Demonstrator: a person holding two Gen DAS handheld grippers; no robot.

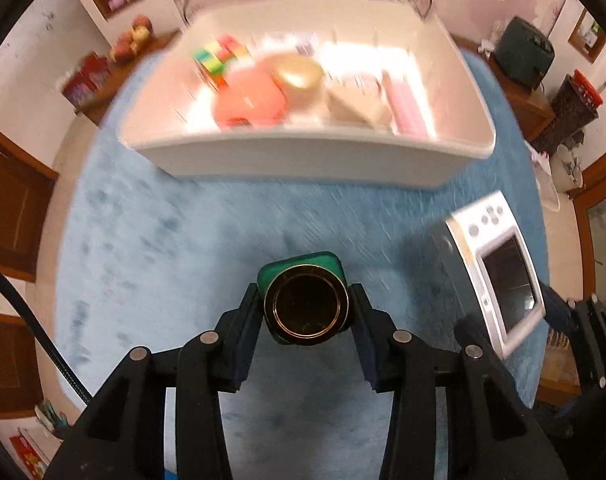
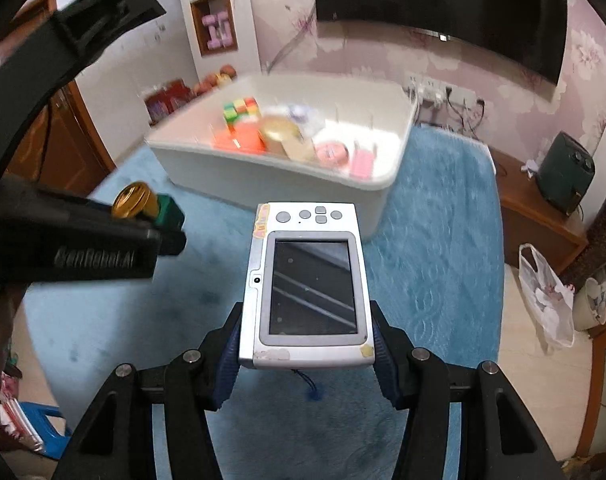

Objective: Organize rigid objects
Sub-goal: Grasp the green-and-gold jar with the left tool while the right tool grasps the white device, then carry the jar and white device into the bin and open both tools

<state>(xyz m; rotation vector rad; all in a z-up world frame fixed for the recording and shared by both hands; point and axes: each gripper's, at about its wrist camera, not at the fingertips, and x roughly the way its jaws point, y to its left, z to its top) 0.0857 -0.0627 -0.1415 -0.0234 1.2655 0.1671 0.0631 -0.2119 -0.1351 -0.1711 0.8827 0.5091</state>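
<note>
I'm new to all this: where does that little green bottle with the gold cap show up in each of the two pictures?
Left wrist view: the green bottle sits bottom centre, clamped in the left tool, gold cap facing the camera.
Right wrist view: the green bottle is at mid-left, seen from the side, sticking out past the left tool.
Shared landmark: the white bin on the blue cloth, behind the bottle in both.
</note>
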